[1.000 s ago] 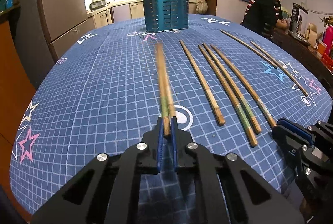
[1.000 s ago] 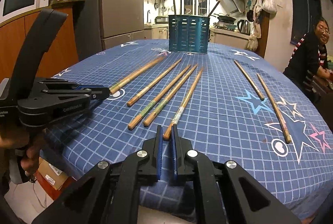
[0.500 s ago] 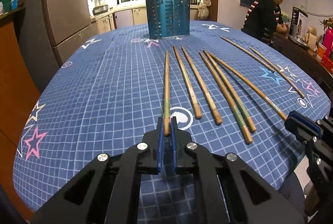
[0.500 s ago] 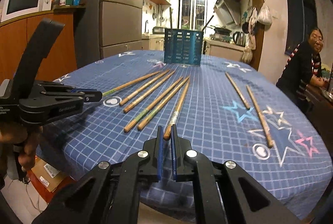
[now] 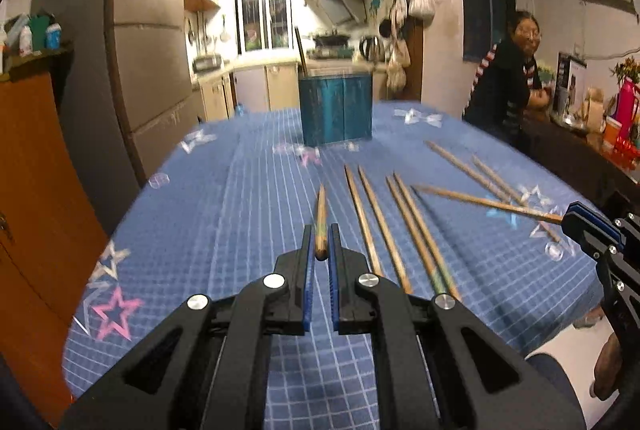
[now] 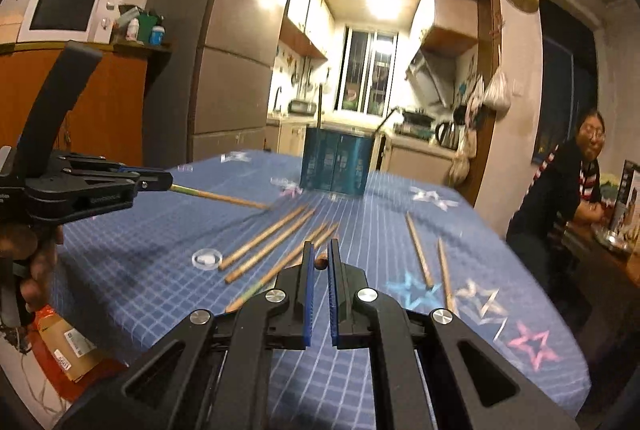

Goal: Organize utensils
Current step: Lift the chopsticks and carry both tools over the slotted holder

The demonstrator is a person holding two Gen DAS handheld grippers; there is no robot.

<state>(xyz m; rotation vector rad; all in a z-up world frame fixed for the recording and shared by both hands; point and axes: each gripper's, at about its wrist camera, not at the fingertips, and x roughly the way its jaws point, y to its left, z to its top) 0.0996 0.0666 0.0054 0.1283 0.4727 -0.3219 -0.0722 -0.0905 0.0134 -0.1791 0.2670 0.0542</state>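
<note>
My left gripper (image 5: 320, 242) is shut on the end of a wooden chopstick (image 5: 321, 214), held off the blue grid tablecloth (image 5: 208, 214) and pointing at the blue utensil holder (image 5: 336, 110). In the right wrist view the left gripper (image 6: 166, 185) and its chopstick (image 6: 216, 196) show at the left. My right gripper (image 6: 319, 258) is shut on another chopstick, of which only the butt end (image 6: 320, 263) shows; in the left wrist view that chopstick (image 5: 488, 203) juts left from the right gripper (image 5: 570, 216). Several chopsticks (image 5: 380, 226) lie on the cloth.
The holder (image 6: 336, 166) stands at the table's far middle with a utensil in it. A woman (image 5: 508, 78) sits beyond the table's right side. A fridge (image 6: 224, 62) and a wooden cabinet (image 5: 32, 170) stand to the left. A cardboard piece (image 6: 64, 342) lies on the floor.
Both grippers have lifted their chopsticks off the cloth and tilted the views upward. The right gripper's chopstick now hangs in the air, angled across the others.
</note>
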